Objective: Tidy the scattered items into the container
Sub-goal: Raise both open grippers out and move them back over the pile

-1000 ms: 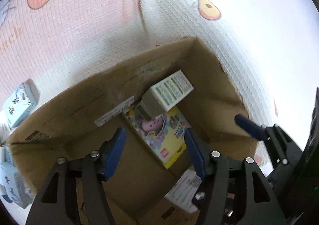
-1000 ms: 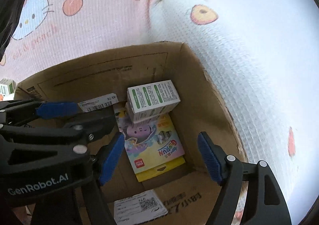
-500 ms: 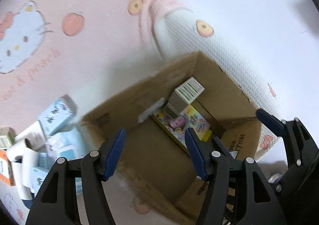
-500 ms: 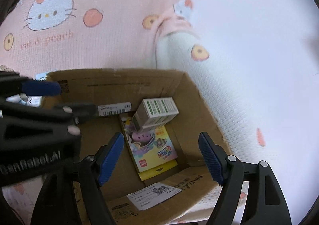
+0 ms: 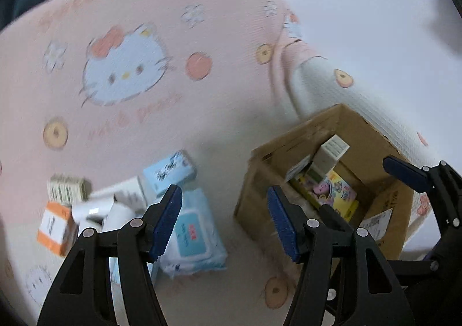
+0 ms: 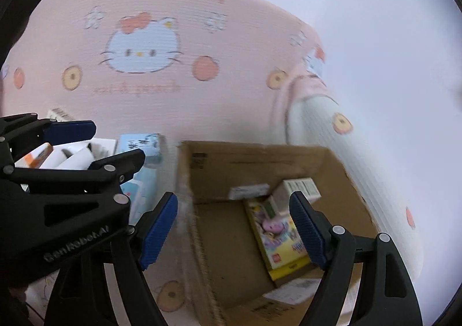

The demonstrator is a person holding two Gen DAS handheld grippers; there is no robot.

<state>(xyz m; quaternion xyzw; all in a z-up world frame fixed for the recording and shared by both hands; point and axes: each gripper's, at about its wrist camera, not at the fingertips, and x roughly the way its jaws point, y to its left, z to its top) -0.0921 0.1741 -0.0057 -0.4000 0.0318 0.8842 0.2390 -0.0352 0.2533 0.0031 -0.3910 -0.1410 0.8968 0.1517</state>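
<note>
Our left gripper [image 5: 223, 219] stood wide open with nothing between its blue pads, hanging above the pale wipes pack [image 5: 192, 235] at the near edge of the scattered heap. Our right gripper [image 6: 234, 229] was equally wide open and empty, poised over the near left wall of the cardboard box [image 6: 202, 164], with the left tool showing beside it at the left of its view. Outward from the left tool, the heap lay on the pink cartoon-print mat [image 5: 121, 71], left of the box and apart from it: a light blue carton [image 5: 169, 171] at the back, white boxes [image 5: 118, 196] jumbled against it, and an orange-and-white box [image 5: 53, 224] at the far left. We judged the chief risk to be the crowding: the pieces touched and overlapped, so closing on one could drag or topple a neighbour. The soft wipes pack might also sag or slip from a pinch near its edge. The two tools were close together, and a reach across could knock them. Inside the box a yellow picture pack [image 6: 284, 242] lay flat with a white green-striped carton [image 6: 300, 188] resting on it.
</note>
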